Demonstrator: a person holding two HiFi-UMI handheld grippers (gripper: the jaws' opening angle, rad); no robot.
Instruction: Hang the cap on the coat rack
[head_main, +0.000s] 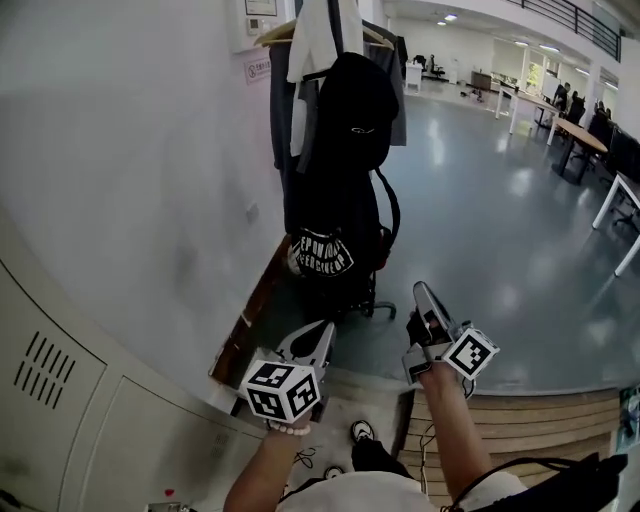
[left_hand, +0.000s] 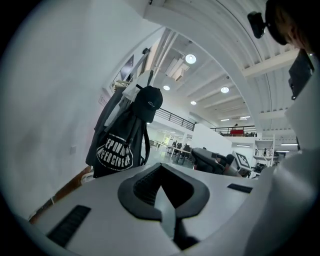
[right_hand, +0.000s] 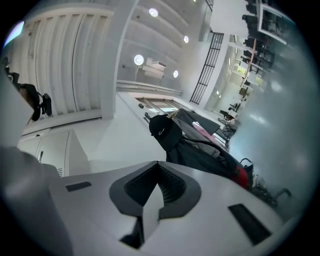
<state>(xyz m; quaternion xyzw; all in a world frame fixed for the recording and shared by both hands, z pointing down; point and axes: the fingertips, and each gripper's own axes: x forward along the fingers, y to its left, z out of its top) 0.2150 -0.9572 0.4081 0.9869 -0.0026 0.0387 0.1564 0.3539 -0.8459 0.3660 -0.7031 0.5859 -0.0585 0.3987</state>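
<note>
The black cap (head_main: 352, 100) already sits at the top of the coat rack (head_main: 370, 305), over the jackets and above a bag with white lettering (head_main: 325, 255). From both sets of fingers it lies ahead and well above, well apart from them. The left gripper (head_main: 320, 332) and the right gripper (head_main: 422, 292) are both closed on nothing. The right one reaches slightly further forward, so neither looks clearly nearer. To my eye the hanging is done.

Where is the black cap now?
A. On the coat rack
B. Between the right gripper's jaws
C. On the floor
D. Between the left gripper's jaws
A: the black cap hangs near the top of the coat rack.
</note>
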